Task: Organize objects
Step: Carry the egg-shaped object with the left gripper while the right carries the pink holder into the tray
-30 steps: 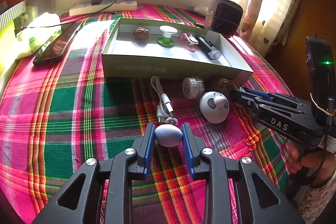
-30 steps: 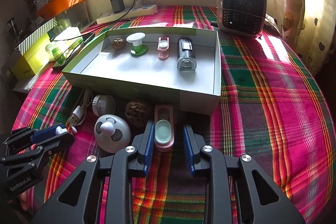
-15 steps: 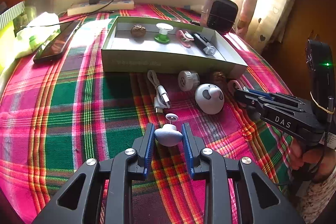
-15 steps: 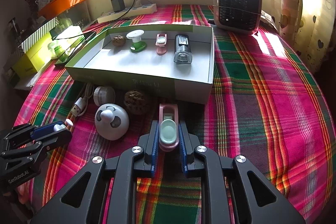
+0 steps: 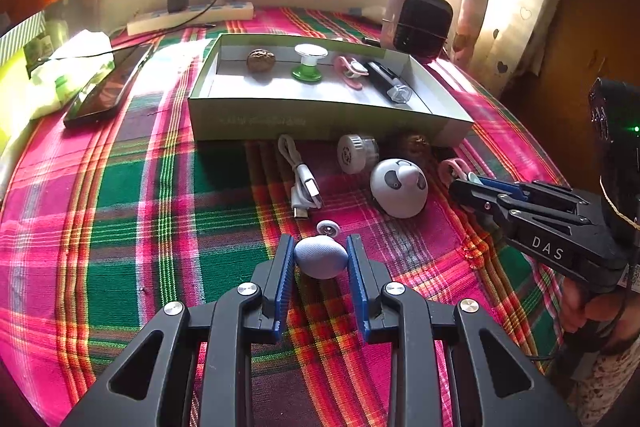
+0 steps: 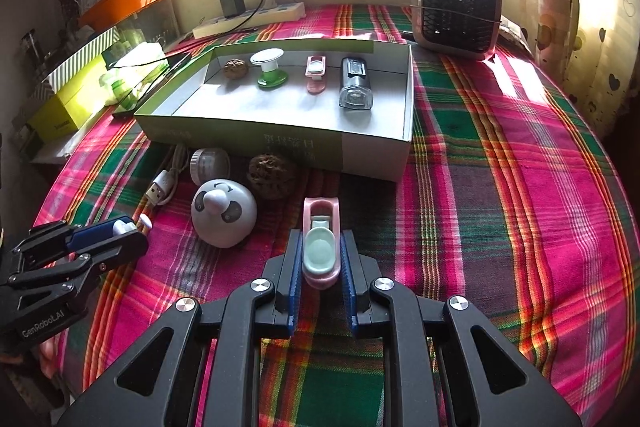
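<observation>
R gripper (image 6: 320,273): jaws clenched on the pink clip (image 6: 320,247), both blue pads pressing its sides. The clip's long axis runs straight fwd along the fingers, its open end pointing away toward the box (image 6: 372,155). So the clip is already lined up w/ the direction of travel.

L gripper (image 5: 320,261): jaws grasping the blue-grey cap (image 5: 320,261), a rounded fabric-looking thing w/ a small white knob at its far tip. It is held between the pads, above the plaid cloth (image 5: 120,207) of the counter.

Just beyond the jaws, on the cloth: a white panda gadget (image 6: 224,213), a walnut (image 6: 272,177), a white round lid (image 6: 208,165) and a USB cable (image 6: 164,187). All lie between the grippers and the near wall of the box.

The box is ahead of both grippers, open top, near wall upright. Inside, along the far wall, a row: a second walnut (image 6: 236,67), a green stand (image 6: 270,69), another pink clip (image 6: 315,75), a clear light (image 6: 354,87). The near part of the box floor is bare.

The relation that matters, I think: the box lies straight ahead of the R jaws, and the R hand is nearer to its right front corner; the L one is more off to the left and has the loose things in its way. The held clip must go up over the near wall first, then down onto the floor, maybe beside its twin. The risk is to catch the wall w/ the clip's front end.
</observation>
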